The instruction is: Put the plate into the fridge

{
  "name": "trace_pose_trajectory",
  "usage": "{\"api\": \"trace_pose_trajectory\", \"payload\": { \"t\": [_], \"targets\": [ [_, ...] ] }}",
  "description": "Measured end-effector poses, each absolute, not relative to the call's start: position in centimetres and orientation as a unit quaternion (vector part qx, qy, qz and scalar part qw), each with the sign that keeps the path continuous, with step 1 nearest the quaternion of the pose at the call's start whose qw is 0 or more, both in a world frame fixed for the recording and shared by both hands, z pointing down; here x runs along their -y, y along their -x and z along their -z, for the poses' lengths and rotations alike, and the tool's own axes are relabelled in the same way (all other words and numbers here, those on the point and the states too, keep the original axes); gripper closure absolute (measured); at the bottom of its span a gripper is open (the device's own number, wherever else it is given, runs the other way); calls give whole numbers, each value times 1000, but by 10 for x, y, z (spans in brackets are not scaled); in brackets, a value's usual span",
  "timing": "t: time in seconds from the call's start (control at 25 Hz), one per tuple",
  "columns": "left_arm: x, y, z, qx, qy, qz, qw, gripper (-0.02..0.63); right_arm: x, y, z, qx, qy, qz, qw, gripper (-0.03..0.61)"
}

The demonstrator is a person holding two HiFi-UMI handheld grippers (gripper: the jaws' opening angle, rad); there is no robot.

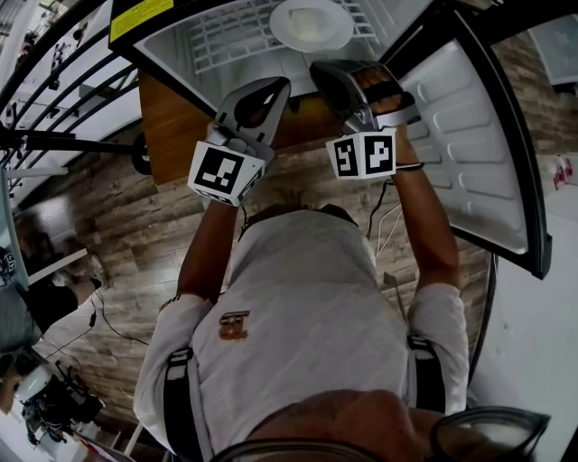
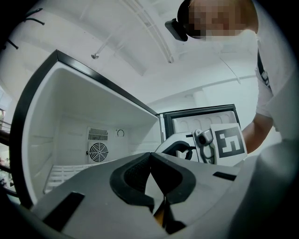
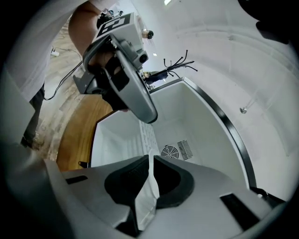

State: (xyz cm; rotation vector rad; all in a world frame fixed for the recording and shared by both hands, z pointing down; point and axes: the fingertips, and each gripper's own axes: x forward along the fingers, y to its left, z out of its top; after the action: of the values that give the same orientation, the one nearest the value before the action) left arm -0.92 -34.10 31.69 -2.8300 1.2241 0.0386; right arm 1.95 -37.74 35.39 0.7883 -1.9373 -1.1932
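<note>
Both grippers held out ahead, side by side, empty.
The left gripper (image 1: 274, 87) and right gripper (image 1: 318, 69) point forward on raised bare forearms (image 1: 424, 226), near each other, each with its jaws closed together and nothing between.

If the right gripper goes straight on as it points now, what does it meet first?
Probably the plate on the shelf, right ahead of the right gripper in the head view. Depth is unclear: if it clears the plate, the back wall comes next.
</note>
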Motion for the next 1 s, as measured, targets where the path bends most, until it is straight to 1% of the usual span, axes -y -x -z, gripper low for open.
{"api": "trace_pose_trajectory", "payload": {
  "t": [0.32,0.72,0.92,1.0],
  "targets": [
    [336,3,-312,-398,917,-14,34,595,349,-14,-334,809,-327,399,280,537],
    [333,1,-311,-403,915,-16,36,595,326,-13,-322,900,-329,244,147,545],
    [330,-1,-312,-399,916,-22,37,595,325,-18,-318,920,-329,189,97,546],
    [330,-2,-312,-400,916,-22,37,595,325,-18,-313,927,-331,167,62,546]
  ]
}}
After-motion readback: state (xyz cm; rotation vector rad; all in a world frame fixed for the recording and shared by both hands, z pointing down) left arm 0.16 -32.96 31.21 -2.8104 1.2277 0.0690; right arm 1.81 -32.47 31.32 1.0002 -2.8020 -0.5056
